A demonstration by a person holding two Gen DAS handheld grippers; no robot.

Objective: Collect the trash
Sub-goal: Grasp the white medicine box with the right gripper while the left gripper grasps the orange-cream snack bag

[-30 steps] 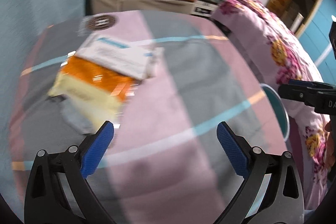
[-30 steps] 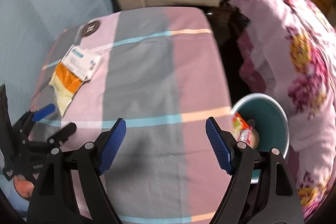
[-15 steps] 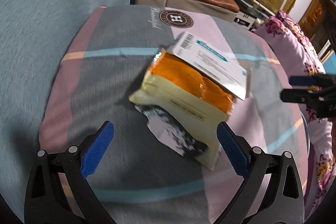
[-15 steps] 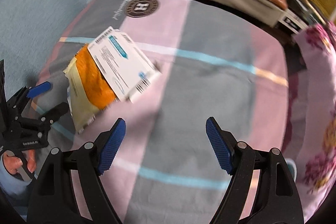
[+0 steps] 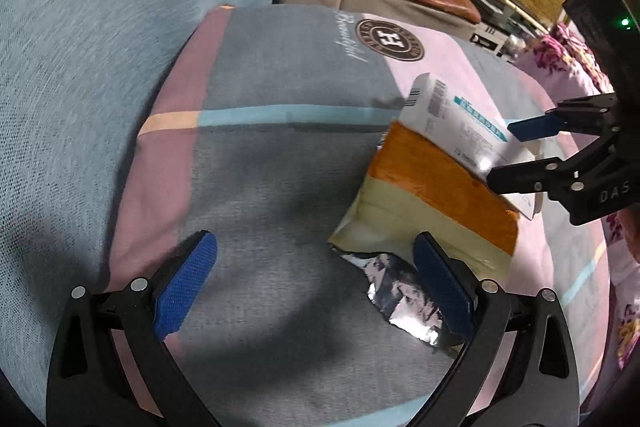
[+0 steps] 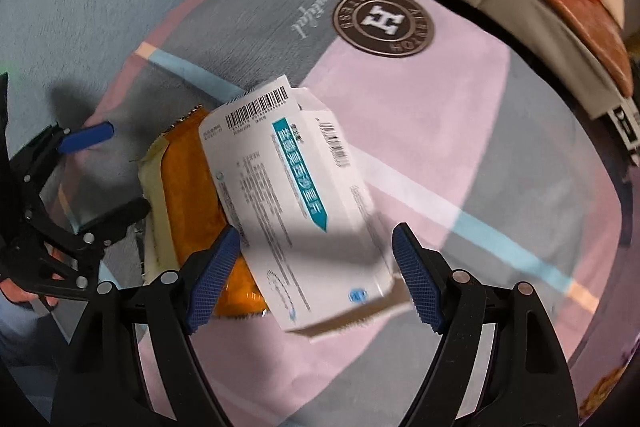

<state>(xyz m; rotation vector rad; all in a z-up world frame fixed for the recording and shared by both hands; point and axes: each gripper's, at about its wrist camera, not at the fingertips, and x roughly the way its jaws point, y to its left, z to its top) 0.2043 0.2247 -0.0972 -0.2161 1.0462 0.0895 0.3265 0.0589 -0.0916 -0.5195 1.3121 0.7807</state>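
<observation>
My left gripper [image 5: 316, 287]: black plastic frame, two forked arms with cut-out slots, silver round rivets at the pivots. Blue textured pads [image 5: 186, 285] line the inner face of each finger. My right gripper [image 6: 316, 275]: same build, black linkage, silver rivets, blue ridged pads [image 6: 214, 273]. Seen from my left tongs, its side carries white letters "DAS"; behind it, a black block with a small green light.
</observation>
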